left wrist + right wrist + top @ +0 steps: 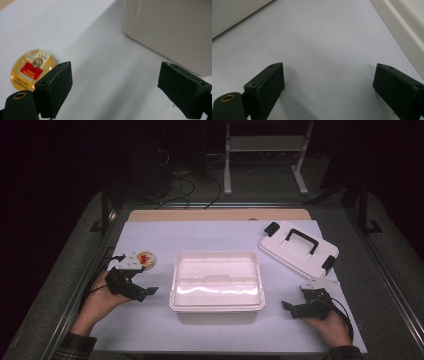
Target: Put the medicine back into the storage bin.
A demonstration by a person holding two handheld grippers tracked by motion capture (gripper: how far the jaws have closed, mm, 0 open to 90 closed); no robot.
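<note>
A white open-topped plastic box [217, 284] stands mid-table, and its wall [172, 27] rises at the upper right of the left gripper view. Its white lid [298, 248] with a black handle lies flat to the back right. A small round gold tin with a red label [146, 259] rests left of the box; in the left gripper view that tin [33, 69] sits just beyond the left jaw. My left gripper [148, 291] is open and empty beside the tin. My right gripper [288, 306] is open and empty, right of the box, above bare white table.
The white table cover [150, 325] ends at a wooden strip [215, 214] at the back. Dark metal rails run along both table sides. A white metal stand [265, 150] and cables are on the floor behind the table.
</note>
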